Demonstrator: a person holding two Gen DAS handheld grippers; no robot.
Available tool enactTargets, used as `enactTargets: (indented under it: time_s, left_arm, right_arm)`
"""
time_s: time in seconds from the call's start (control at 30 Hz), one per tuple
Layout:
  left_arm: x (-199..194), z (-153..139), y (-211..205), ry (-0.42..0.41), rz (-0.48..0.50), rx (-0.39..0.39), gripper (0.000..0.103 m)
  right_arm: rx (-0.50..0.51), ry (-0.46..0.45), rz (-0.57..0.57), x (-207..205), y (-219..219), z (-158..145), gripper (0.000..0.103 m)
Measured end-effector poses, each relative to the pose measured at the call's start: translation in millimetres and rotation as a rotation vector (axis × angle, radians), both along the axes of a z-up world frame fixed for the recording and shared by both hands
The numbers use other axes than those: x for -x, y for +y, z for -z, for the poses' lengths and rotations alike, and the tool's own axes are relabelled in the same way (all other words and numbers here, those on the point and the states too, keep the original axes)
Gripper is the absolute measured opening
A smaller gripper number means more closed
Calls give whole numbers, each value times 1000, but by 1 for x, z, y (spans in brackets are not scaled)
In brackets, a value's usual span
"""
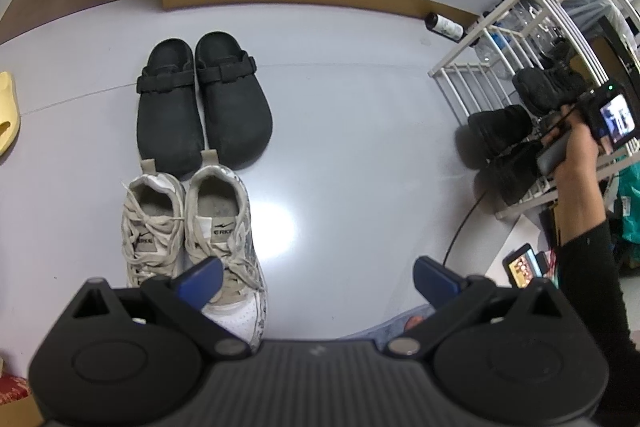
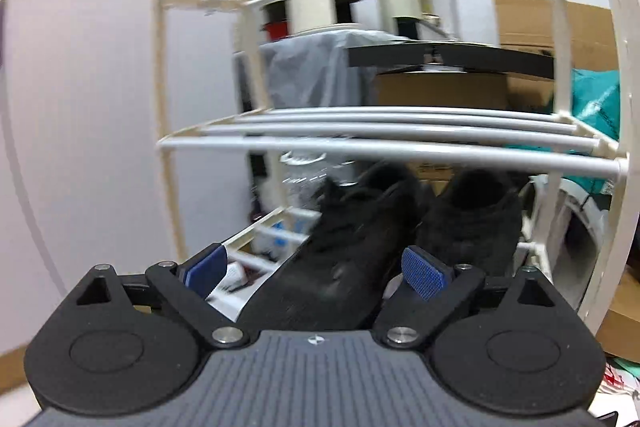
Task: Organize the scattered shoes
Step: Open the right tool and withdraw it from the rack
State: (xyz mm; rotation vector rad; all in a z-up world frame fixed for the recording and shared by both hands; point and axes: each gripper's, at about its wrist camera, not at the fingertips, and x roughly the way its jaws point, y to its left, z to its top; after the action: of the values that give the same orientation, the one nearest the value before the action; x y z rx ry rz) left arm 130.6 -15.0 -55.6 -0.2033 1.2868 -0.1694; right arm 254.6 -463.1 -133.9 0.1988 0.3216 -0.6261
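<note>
My left gripper (image 1: 318, 283) is open and points down at the floor, with nothing between its blue pads. Just under its left finger a pair of white-grey sneakers (image 1: 192, 227) stands side by side. A pair of black clogs (image 1: 204, 99) is lined up beyond them. My right gripper (image 2: 316, 275) is open at the lower tier of the white shoe rack (image 2: 400, 143). A black shoe (image 2: 344, 251) lies between its fingers, and the left pad (image 2: 208, 269) stands clear of it. A second black shoe (image 2: 476, 215) rests beside it on the right.
A yellow slipper (image 1: 6, 115) lies at the far left edge of the floor. A dark bottle (image 1: 444, 25) lies by the wall next to the rack (image 1: 520, 39). A hand (image 1: 576, 155) and black sleeve reach toward the rack. Boxes and a teal bag (image 2: 596, 107) sit behind it.
</note>
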Motion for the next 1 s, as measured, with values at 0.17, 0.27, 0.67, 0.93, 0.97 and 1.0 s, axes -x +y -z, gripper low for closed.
enactTargets:
  time_s: [0.17, 0.27, 0.67, 0.93, 0.97, 1.0]
  left_arm:
    - [1, -5, 3, -17, -11, -8, 102]
    - [2, -9, 5, -29, -12, -17, 102]
    - [0, -12, 22, -47, -64, -76, 102]
    - [1, -20, 38, -79, -114, -93, 102]
    - [2, -20, 39, -77, -114, -93, 102]
    - [2, -20, 40, -76, -113, -94, 102]
  right_arm:
    - [-26, 13, -72, 10, 21, 1, 97]
    - [-56, 26, -131, 18, 38, 2, 97]
    - [-210, 147, -459, 55, 85, 19, 97]
    - [-267, 227, -630, 77, 116, 25, 97]
    - [-278, 240, -667, 80, 123, 26, 97]
    - [-286, 250, -695, 82, 128, 27, 97]
